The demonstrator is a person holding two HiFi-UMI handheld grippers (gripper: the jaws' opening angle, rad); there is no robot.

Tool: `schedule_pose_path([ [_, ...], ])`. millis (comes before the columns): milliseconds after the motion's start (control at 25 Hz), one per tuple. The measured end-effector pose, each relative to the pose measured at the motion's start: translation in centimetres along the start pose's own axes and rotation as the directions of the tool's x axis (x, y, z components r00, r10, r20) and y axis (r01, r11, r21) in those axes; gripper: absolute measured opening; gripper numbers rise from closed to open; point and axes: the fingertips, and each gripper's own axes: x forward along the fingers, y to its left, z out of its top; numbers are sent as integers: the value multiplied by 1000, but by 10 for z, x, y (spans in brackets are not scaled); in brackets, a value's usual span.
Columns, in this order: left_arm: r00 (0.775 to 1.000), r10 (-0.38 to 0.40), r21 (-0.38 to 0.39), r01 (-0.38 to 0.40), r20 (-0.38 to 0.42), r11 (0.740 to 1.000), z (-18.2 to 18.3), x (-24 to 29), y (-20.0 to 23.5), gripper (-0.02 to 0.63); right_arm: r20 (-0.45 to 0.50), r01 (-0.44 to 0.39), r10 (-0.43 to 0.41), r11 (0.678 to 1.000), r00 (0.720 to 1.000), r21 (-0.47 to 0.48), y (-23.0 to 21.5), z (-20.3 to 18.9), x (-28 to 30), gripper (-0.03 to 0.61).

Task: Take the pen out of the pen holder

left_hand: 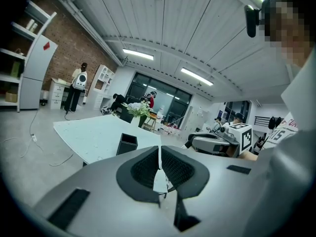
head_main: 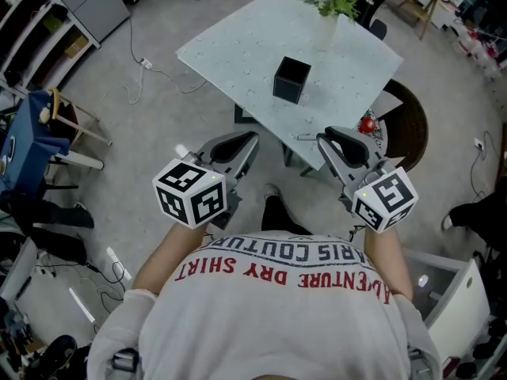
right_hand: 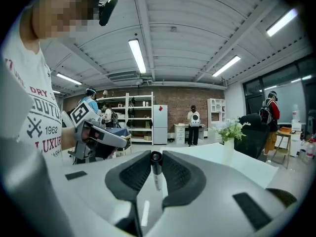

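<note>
Pen [right_hand: 157,177] sits lengthwise in the right gripper [right_hand: 157,163], jaws closed narrowly on it, held off the table's [head_main: 230,62] near edge, so likely extraction done. Pen holder [head_main: 291,79] stands mid-table. Left gripper [left_hand: 159,166] closed, empty; judged spare.

Grey floor [head_main: 178,113]; brick wall [right_hand: 181,96]; ceiling strip lights [right_hand: 138,56].

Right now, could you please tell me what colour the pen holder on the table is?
The pen holder is black; the head view shows it best.
</note>
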Motion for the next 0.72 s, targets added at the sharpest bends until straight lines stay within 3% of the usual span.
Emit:
schedule_pose_path([
  [720,999,-31,-4,31,16,1000,-5,-4,-10,38,-22,-4,4,1000,1000,5,22,-9,-11,75],
])
